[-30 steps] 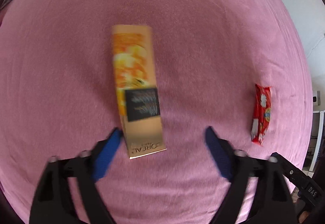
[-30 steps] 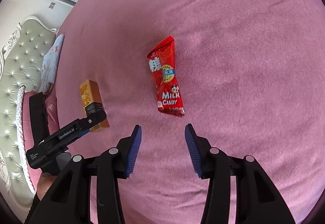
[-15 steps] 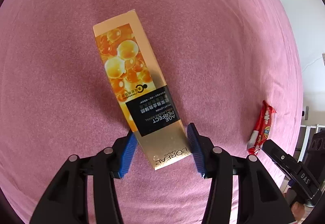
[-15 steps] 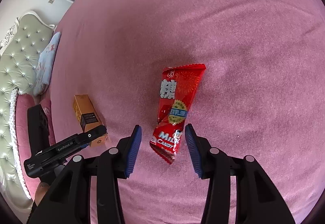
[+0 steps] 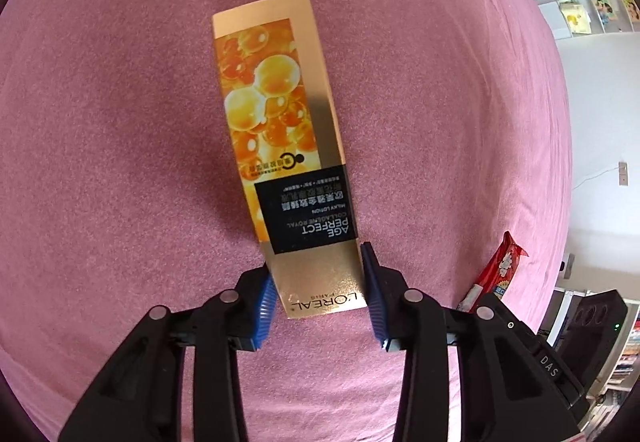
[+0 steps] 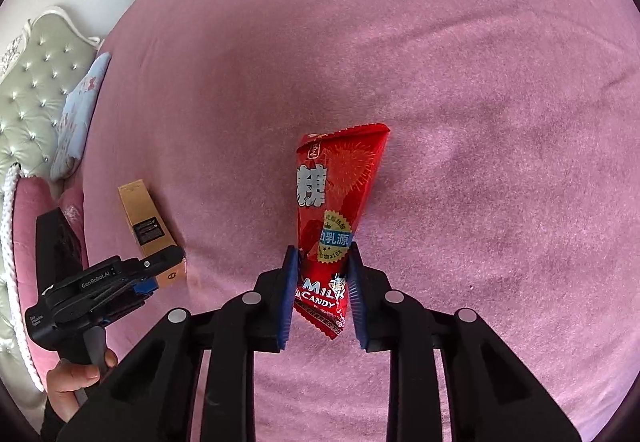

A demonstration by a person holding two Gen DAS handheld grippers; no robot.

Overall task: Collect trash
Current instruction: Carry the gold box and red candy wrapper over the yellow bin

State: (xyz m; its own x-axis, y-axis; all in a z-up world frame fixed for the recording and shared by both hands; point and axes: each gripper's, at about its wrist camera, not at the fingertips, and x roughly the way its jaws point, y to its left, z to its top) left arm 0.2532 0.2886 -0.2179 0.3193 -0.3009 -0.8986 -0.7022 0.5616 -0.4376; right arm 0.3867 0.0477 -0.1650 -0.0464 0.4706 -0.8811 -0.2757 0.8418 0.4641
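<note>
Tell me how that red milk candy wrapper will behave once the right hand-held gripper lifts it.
The red milk candy wrapper is thin, creased film, so it will probably flop or bend beyond the right hand-held gripper. It looks flat and near empty, so likely very light. Its glossy surface may slip, since the pads pinch only its lower end.

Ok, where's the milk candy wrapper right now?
In the right wrist view the red milk candy wrapper sits between the right gripper's blue fingers on the pink bedspread, with the gold L'Oreal box off to its left.
</note>
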